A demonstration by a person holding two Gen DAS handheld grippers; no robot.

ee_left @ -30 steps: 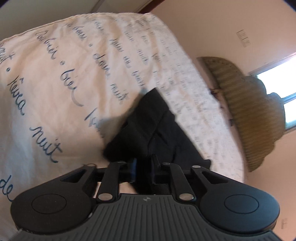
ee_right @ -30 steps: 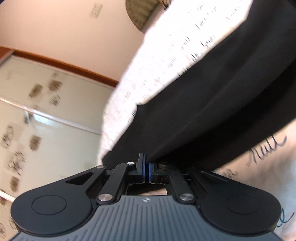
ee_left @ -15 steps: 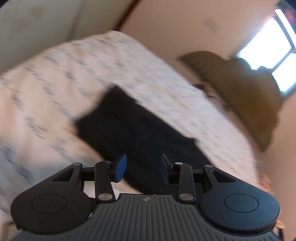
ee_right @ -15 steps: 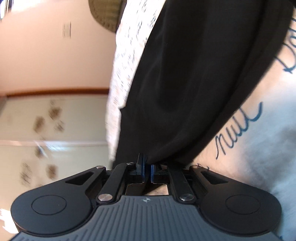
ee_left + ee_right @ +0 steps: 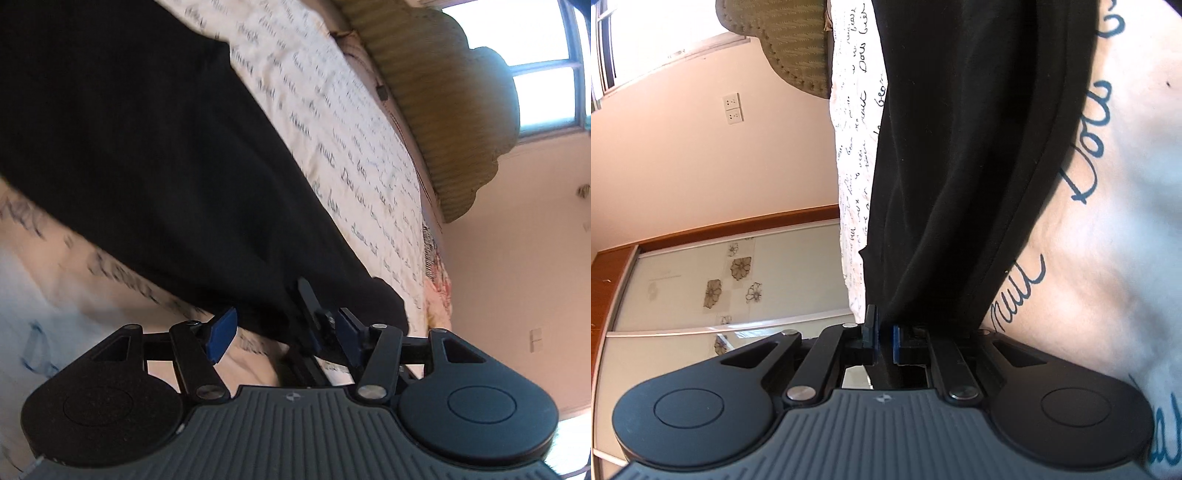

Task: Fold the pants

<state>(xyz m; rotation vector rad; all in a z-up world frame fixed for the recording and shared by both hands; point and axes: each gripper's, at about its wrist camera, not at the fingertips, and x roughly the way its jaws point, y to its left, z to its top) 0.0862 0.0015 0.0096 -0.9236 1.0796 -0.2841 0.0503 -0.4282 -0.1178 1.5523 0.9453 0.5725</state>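
Lying flat on the white bed sheet with blue handwriting (image 5: 373, 155), soft black cloth pants (image 5: 147, 140) stretched out in a long dark strip, far end toward the bed's head end by the olive ribbed headboard (image 5: 454, 110). Looks like one fold already made, since the strip seems narrow and layered in the right wrist view, but hard to be sure. Probably still left to do: at least one more fold along the length, then smoothing.

Left claw (image 5: 284, 332): fingers apart, nothing between the blue pads (image 5: 221, 334), hanging just over the near end of the pants close to the bed's edge. Have just been opening. A dark, thin part shows between the fingers; cannot tell what it is.

Right claw (image 5: 884, 343): pads almost together, pinching a thin edge of the pants (image 5: 960, 166) at the near end, with the cloth running away up the sheet (image 5: 1108, 221).

Different from a moment back: left claw was shut on the bunched black cloth then, now let go and moved along to a new spot, with the pants lying flatter and longer. Right claw gripped the same edge then too, but now rolled over, so the room looks turned on its side.
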